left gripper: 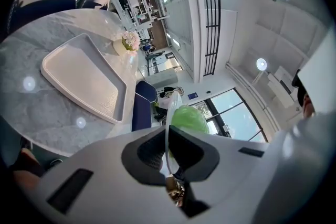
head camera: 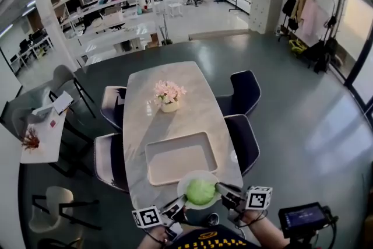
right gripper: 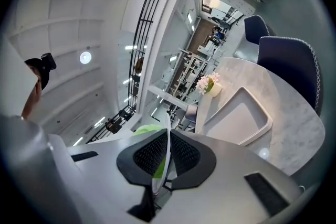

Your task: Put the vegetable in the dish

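A green cabbage [head camera: 200, 191] lies on a round white dish [head camera: 184, 183] at the near end of the marble table [head camera: 169, 76]. My left gripper [head camera: 180, 202] is shut on the dish's left rim and my right gripper [head camera: 221, 188] is shut on its right rim. In the left gripper view the thin dish edge [left gripper: 168, 128] runs between the pads of the left gripper [left gripper: 168, 153], with the cabbage [left gripper: 189, 119] beyond. In the right gripper view the dish rim [right gripper: 168, 131] is pinched by the right gripper [right gripper: 167, 159], the cabbage [right gripper: 148, 129] partly hidden behind a pad.
An empty white tray [head camera: 178, 163] lies just beyond the dish, also seen as the tray [left gripper: 84, 78] and the tray [right gripper: 239, 115] in the gripper views. A pot of pink flowers [head camera: 169, 96] stands mid-table. Dark blue chairs [head camera: 242, 93] line both sides.
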{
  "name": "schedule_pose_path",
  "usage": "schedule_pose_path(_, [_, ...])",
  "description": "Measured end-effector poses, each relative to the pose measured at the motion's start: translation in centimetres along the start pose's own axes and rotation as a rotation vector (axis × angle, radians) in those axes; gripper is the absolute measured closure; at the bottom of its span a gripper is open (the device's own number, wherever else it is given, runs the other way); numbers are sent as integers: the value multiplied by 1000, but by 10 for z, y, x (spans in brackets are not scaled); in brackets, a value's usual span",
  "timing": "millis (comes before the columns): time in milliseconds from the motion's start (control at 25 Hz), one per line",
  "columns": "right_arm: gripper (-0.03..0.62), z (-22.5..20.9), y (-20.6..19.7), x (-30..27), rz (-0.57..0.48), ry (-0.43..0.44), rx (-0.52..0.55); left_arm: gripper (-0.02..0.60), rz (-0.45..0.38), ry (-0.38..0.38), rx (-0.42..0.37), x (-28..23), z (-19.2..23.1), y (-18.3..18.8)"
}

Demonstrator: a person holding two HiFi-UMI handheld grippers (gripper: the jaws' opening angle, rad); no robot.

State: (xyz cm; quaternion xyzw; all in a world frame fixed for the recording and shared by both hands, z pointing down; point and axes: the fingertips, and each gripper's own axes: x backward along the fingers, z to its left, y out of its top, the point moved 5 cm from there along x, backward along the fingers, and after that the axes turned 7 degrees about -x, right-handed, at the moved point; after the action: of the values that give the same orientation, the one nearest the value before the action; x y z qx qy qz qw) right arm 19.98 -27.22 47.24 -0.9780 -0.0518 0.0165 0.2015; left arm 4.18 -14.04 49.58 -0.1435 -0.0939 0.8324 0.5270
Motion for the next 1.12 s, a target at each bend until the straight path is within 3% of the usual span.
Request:
schedule_pose_path(200, [572,-7,-1,-26,40,-9,13,571,-15,31,-18,10,18,17])
schedule_pose_path(360, [572,-7,3,-51,49,-7,31,571,-13,-9,-92,11,25,45])
schedule_pose_path(560, [572,-11,7,-78,53,-44,28,571,3,-3,-54,13,39,70])
schedule_pose_path(800, [572,-13,7,-106,55,-77,49,571,34,-12,-73,18,55,100])
schedule_pose_path(1120, [572,-28,6,-121,28,-129,15,571,70,1,-50,15,76,116])
